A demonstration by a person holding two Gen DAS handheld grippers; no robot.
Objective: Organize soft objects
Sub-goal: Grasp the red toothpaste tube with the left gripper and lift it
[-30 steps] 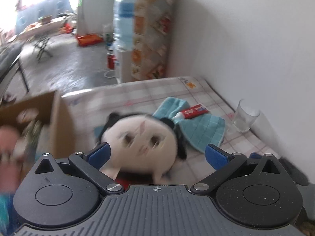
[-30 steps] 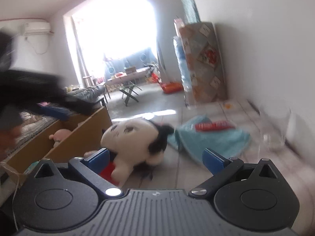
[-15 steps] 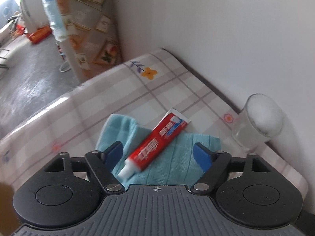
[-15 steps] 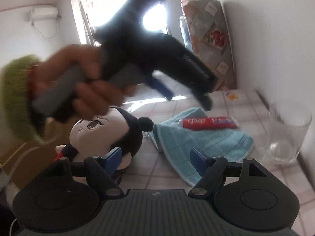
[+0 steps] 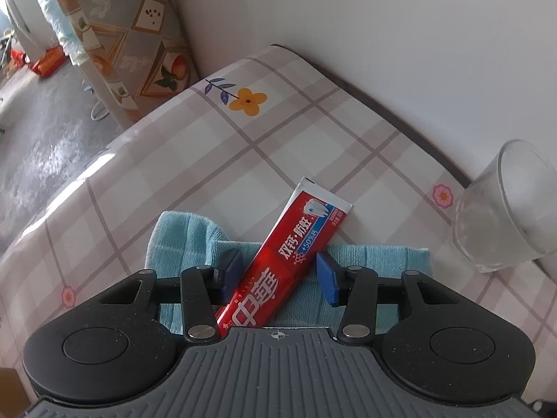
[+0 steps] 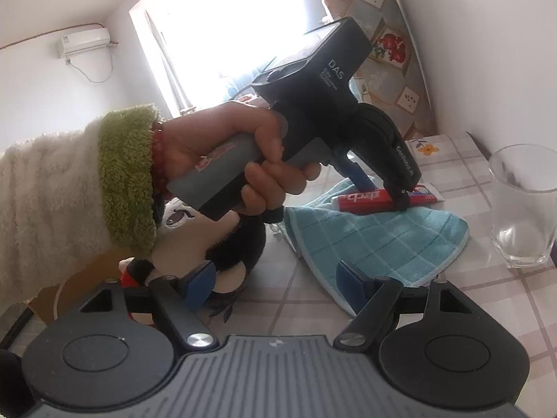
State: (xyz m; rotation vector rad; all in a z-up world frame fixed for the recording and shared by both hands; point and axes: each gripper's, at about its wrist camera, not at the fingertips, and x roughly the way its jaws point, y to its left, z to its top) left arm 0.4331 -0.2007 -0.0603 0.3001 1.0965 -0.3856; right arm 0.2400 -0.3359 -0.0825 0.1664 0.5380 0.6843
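Observation:
A red toothpaste tube lies across a light blue towel on the checked tablecloth. My left gripper points down at it with its jaws closing; the tube sits between the blue pads, which stand just beside its edges. In the right wrist view the same left gripper straddles the tube on the towel. A white and black plush doll lies left of the towel. My right gripper hovers low, open and empty, with its left pad by the doll.
A clear drinking glass stands by the wall at the right, also the glass in the right wrist view. A hand in a fluffy sleeve holds the left gripper. A cardboard box sits at the table's left. The far table edge drops to the floor.
My left gripper swung from the plush doll over to the toothpaste, came down, and its jaws narrowed around the tube. The right gripper edged closer to the table and narrowed a little.

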